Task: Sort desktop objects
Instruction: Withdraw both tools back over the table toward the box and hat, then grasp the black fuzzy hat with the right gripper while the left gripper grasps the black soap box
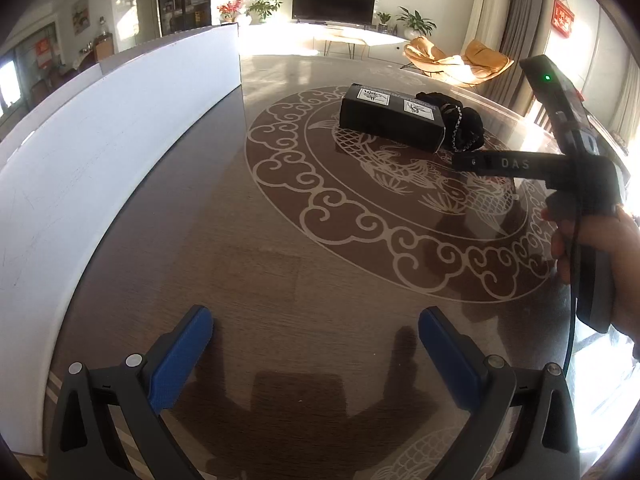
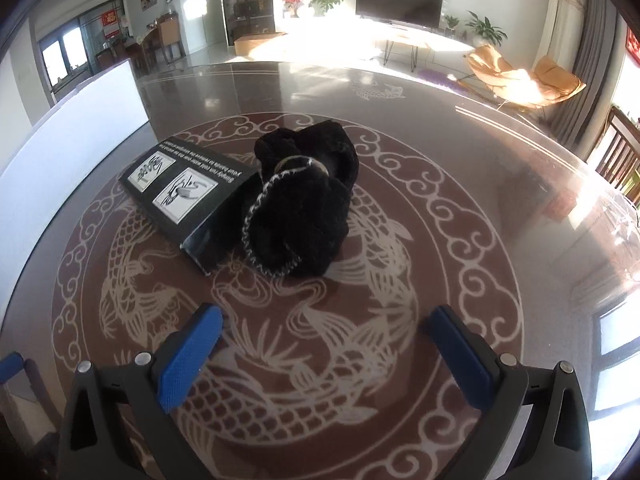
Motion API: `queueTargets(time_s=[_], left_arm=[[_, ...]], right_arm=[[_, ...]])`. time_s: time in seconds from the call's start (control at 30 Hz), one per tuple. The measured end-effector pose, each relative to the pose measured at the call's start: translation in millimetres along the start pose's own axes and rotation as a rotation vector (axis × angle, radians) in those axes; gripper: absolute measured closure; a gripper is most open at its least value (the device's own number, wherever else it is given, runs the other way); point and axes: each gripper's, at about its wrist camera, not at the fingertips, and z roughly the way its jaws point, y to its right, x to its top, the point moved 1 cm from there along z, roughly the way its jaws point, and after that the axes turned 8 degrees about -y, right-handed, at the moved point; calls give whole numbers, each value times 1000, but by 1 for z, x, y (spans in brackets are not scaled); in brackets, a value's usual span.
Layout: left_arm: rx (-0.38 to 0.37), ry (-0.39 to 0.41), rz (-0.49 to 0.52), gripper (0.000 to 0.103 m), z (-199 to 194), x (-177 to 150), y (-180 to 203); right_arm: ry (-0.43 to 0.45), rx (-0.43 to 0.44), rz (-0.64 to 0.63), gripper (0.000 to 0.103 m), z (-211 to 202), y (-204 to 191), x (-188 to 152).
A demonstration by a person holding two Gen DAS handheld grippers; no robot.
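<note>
The right gripper (image 2: 322, 328) hangs over the table with its blue-padded fingers (image 2: 192, 354) spread wide and nothing between them, pointing at the two dark items ahead. The left gripper (image 1: 316, 334) is likewise spread wide and empty, above a bare stretch of the brown table (image 1: 280, 264) beside a white board (image 1: 100, 152) standing along the table's left side.

In the left wrist view the right gripper shows only from the side, as a black body lettered "DAS" with a green light, gripped by a hand (image 1: 600, 268) cut off at the frame edge; its fingers are not visible there. The far edge of the table is washed out by sunlight, and the fine print on the box is too small and distorted to read.

A black rectangular box (image 2: 180, 196) lies flat near the centre of the table's pale dragon-and-cloud medallion, its top carrying two white picture panels and a line of white text. Touching its right end sits a black velvety drawstring pouch (image 2: 308, 204), rumpled into a soft mound, with a black-and-white braided cord (image 2: 256, 216) looping down its front and a ring-like fitting near its top. The pouch hides part of the box's near corner. Both items lie well ahead of the right gripper's fingertips.
</note>
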Motion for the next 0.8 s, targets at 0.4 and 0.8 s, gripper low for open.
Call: queueTargets(time_s=[0.4,0.8], left_arm=[[-17,6,-10,0,-1,0,-1],[-16,4,-8,0,-1,0,-1]], right_arm=[[58,59,-303,11,-12,-71,-8],[26,4,-191,7,12,-25,42]])
